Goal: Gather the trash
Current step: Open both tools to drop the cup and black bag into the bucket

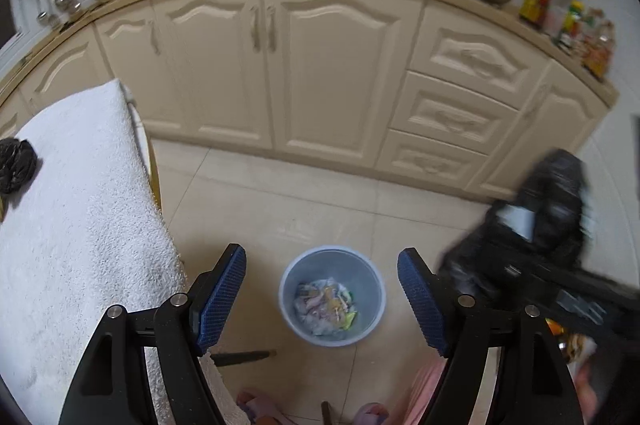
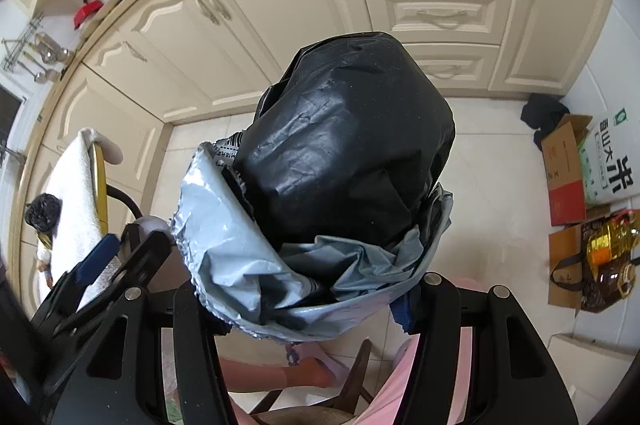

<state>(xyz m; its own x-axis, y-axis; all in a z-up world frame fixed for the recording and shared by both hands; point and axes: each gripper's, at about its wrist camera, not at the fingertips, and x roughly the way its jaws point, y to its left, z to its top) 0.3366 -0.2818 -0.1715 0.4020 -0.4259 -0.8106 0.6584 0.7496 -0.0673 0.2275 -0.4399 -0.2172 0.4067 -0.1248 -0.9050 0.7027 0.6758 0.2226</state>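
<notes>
My left gripper (image 1: 322, 295) is open and empty, held high above a pale blue bin (image 1: 332, 295) on the floor with several wrappers inside. My right gripper (image 2: 316, 301) is shut on a bundle of black and grey plastic bags (image 2: 344, 145) that fills its view; the same bundle (image 1: 548, 201) shows blurred at the right in the left wrist view. A second crumpled black bag (image 1: 16, 165) lies on a white towel-covered surface (image 1: 76, 209) at the left; it also shows in the right wrist view (image 2: 42, 211).
Cream kitchen cabinets (image 1: 280, 65) line the far side, with a hob and pans on the counter. Cardboard boxes (image 2: 564, 169), a rice sack and an oil bottle (image 2: 608, 245) stand on the floor at the right. The person's legs and slippers are below.
</notes>
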